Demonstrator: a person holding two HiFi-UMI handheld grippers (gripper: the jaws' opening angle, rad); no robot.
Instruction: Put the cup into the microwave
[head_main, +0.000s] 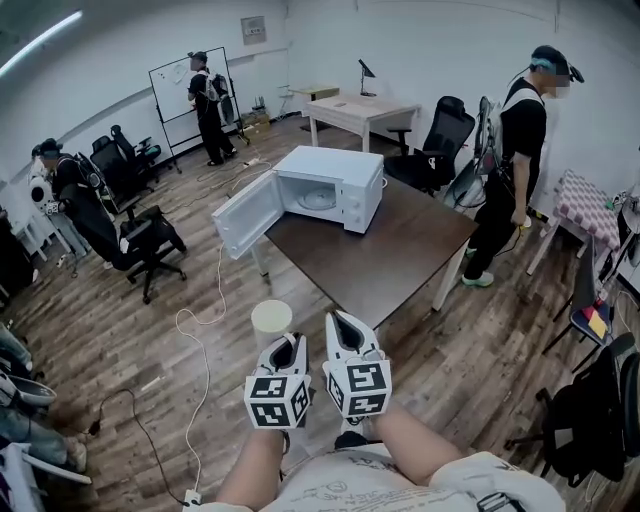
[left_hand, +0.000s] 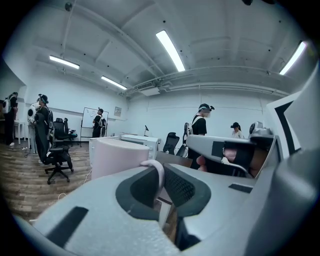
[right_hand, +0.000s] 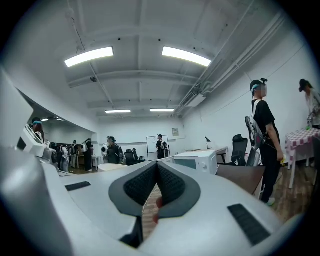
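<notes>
The left gripper (head_main: 289, 342) was clamped on the thin handle (left_hand: 159, 172) of the cup (head_main: 271, 320), which hung just ahead of its jaws, short of the table (head_main: 400, 270). The right gripper (head_main: 341, 322), just beside it, had its jaws together on nothing. Risk 1: the narrow handle grip could let the cup swivel or slip. Risk 2: further ahead, the cup could strike the table edge or the open door (head_main: 243, 214) of the microwave (head_main: 335, 185). No brand or writing was legible; the 2 marker cubes (head_main: 275, 400) bore patterns only.
</notes>
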